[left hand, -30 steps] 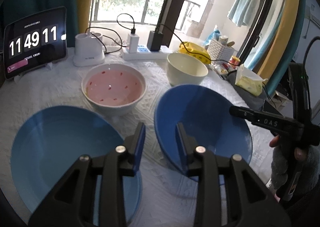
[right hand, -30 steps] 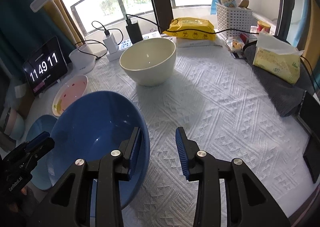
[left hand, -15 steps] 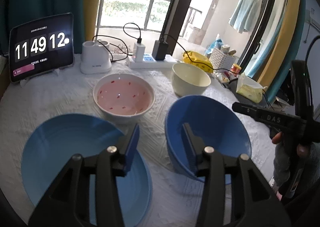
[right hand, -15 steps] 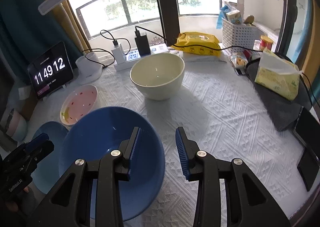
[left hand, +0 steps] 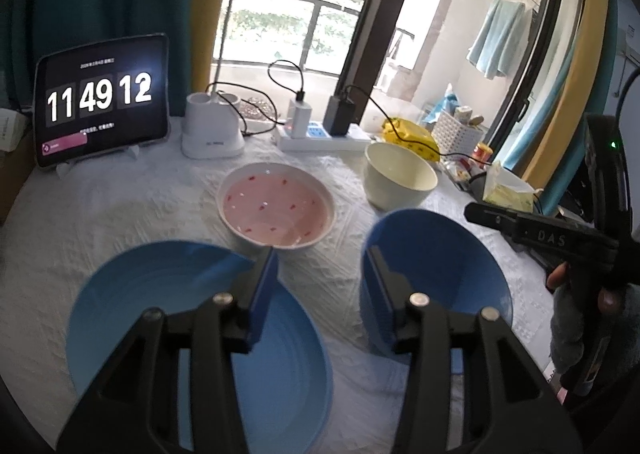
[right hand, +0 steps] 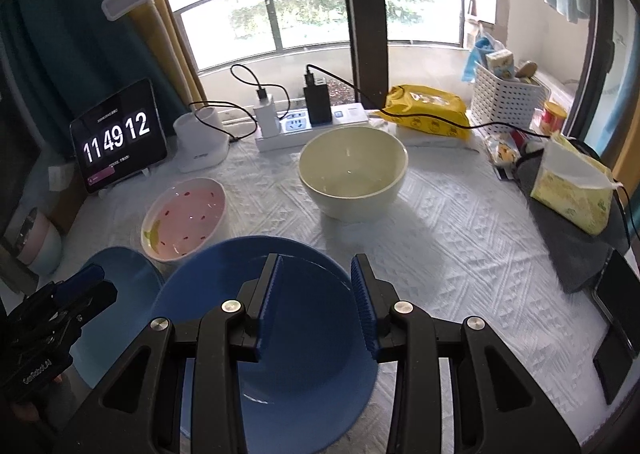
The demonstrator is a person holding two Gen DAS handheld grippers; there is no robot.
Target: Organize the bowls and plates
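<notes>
On the white tablecloth stand a light blue plate (left hand: 132, 294) at the near left, a dark blue bowl (left hand: 448, 254) at the near right, a pink-lined white bowl with red specks (left hand: 276, 205) behind them, and a cream bowl (left hand: 400, 175) further right. My left gripper (left hand: 320, 278) is open and empty, above the gap between plate and blue bowl. My right gripper (right hand: 316, 294) is open and empty above the blue bowl (right hand: 304, 358). The right wrist view also shows the cream bowl (right hand: 352, 173), pink bowl (right hand: 184, 217) and plate (right hand: 128, 274).
A tablet clock (left hand: 100, 101), a lamp base (left hand: 212, 129), a power strip with chargers (left hand: 320, 129) line the table's back. A yellow pack (right hand: 428, 111), white basket (right hand: 508, 97), tissue pack (right hand: 572, 185) and a dark phone (right hand: 616, 334) sit at the right.
Both grippers have drawn back and risen, so more of the table and window shows. Both stay open. The dishes have not moved.
</notes>
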